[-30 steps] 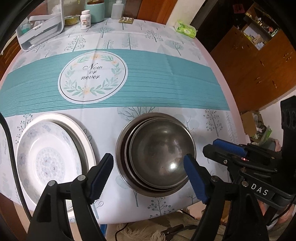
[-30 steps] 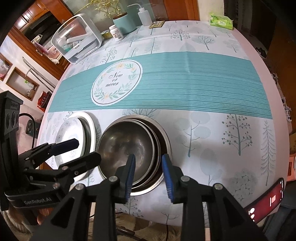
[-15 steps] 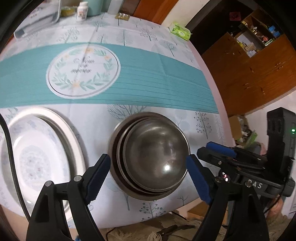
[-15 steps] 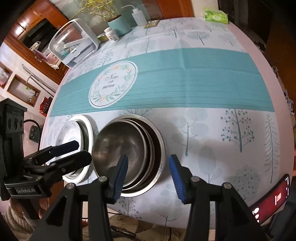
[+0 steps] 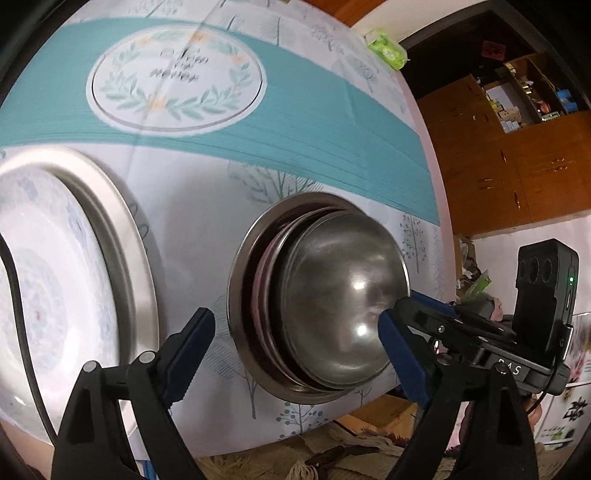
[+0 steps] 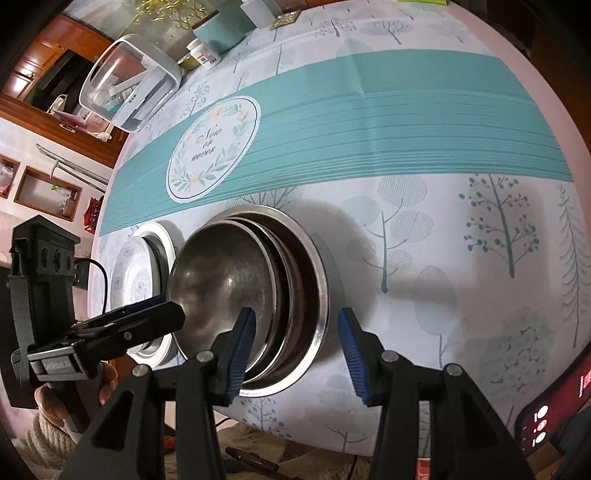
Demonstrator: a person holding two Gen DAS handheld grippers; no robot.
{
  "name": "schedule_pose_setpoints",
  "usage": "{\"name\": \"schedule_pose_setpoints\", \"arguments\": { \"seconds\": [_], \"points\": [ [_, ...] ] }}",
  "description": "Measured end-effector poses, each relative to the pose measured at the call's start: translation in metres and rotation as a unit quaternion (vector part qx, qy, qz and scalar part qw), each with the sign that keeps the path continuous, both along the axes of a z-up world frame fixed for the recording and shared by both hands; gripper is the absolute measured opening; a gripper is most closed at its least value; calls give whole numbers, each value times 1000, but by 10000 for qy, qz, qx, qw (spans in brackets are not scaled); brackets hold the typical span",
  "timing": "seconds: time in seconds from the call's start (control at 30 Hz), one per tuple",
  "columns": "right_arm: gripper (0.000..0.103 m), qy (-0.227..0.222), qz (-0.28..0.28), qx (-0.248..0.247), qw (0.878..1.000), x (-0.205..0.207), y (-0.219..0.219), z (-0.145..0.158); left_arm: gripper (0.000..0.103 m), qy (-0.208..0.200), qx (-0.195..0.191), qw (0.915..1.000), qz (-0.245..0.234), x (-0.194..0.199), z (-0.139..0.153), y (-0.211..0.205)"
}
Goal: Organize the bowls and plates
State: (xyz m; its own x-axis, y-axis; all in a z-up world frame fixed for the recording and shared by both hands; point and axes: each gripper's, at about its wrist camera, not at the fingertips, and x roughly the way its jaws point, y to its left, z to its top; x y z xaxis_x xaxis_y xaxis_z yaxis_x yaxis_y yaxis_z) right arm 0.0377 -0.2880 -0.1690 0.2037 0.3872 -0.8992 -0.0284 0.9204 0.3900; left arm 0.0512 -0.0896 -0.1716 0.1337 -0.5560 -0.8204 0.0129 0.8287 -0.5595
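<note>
Several nested steel bowls (image 5: pixel 332 306) sit near the table's front edge, the smallest on top and off-centre. Left of them a patterned white plate (image 5: pixel 48 280) lies in a wider steel plate (image 5: pixel 122 229). My left gripper (image 5: pixel 295 354) hangs low over the stack's left side, jaws opening. One finger is outside the outer rim and the other is over the top bowl, neither touching. My right gripper (image 6: pixel 297 350) is open astride the stack's right rims (image 6: pixel 295 295), one finger inside the bowls (image 6: pixel 229 280) and one outside, with no pad pressing. The plates (image 6: pixel 136 280) lie behind the left gripper (image 6: pixel 159 314).
The round table wears a white and teal cloth (image 6: pixel 369 122); its front edge is just below both grippers. At the back stand a clear lidded box (image 6: pixel 129 81), a pill bottle (image 6: pixel 205 53) and a teal canister (image 6: pixel 221 33). A green packet (image 5: pixel 386 50) lies far right. A phone (image 6: pixel 546 417) shows low right.
Both grippers have sunk toward the bowl stack, which now fills more of each view. Both pairs of jaws have spread wider, and each now straddles a side of the stack.
</note>
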Motion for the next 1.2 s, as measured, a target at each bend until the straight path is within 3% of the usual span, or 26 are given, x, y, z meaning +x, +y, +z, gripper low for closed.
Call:
{"name": "schedule_pose_setpoints", "arguments": {
  "seconds": [0.37, 0.47, 0.57, 0.63, 0.7, 1.0, 1.2],
  "points": [
    [47, 239, -116, 158, 9995, 6, -1, -18, 92, -49, 285, 9996, 28, 10, -11, -3],
    [46, 259, -150, 181, 9994, 7, -2, -20, 87, -65, 387, 9992, -54, 14, -12, -6],
    [38, 257, -89, 282, 9992, 8, -1, -21, 70, -55, 360, 9993, -108, 18, -11, -6],
    [36, 247, -69, 221, 9994, 9, 0, -21, 47, -38, 363, 9991, -209, 19, -12, -6],
    [29, 238, -58, 115, 9996, 10, 0, -21, 40, -23, 459, 9987, -226, 19, -12, -5],
    [26, 149, 80, 95, 9998, 2, -2, -8, 40, -20, 635, 9979, -149, 2, -3, -7],
    [26, 24, 360, 147, 9992, -12, 9, 11, 40, -215, 703, 9972, 142, -28, 23, 9]
  ]
}}
